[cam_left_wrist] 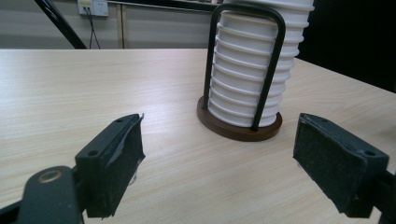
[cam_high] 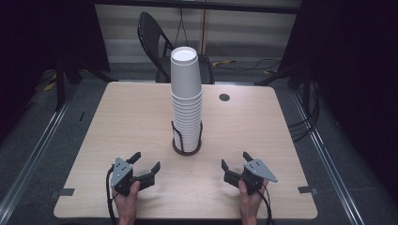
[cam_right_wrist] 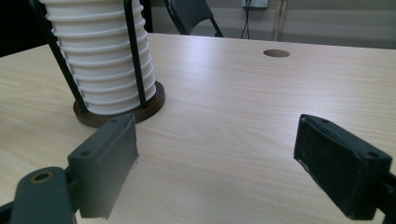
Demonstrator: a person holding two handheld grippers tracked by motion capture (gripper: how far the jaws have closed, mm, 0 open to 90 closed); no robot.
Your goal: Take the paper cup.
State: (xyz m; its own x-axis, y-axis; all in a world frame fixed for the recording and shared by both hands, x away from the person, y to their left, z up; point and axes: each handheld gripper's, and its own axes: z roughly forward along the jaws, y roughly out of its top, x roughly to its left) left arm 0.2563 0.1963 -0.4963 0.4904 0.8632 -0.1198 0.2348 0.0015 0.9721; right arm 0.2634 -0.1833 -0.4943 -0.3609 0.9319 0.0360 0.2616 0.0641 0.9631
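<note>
Pale wood grain covers the table (cam_high: 117,122), and on it, near the person's edge, both grippers rest with their jaws spread wide and nothing between them. The left gripper (cam_high: 145,165) sits at the near left, held by the left hand (cam_high: 126,199); in the left gripper view its two black pads (cam_left_wrist: 116,163) stand far apart over bare tabletop, touching no object. The right gripper (cam_high: 234,161) sits at the near right in the right hand (cam_high: 248,199); its pads (cam_right_wrist: 105,161) are equally wide apart in the right gripper view, again with only table between them.

A tall stack of white paper cups (cam_high: 186,101) stands upright in a holder (cam_high: 186,149) with a dark round base and black wire uprights, near the middle of the table, between and beyond the two grippers and well apart from both. Only the lower cups sit inside the wire frame; the rest rise clear above it.

In both gripper views the top of the stack is cut off by the upper edge, so its height shows from the high view alone. A small dark round hole (cam_high: 224,97) marks the table's far right. A black folding chair (cam_high: 155,37) stands behind the table, partly hidden by the cups. Whether the jaw tips actually touch the tabletop cannot be told
</note>
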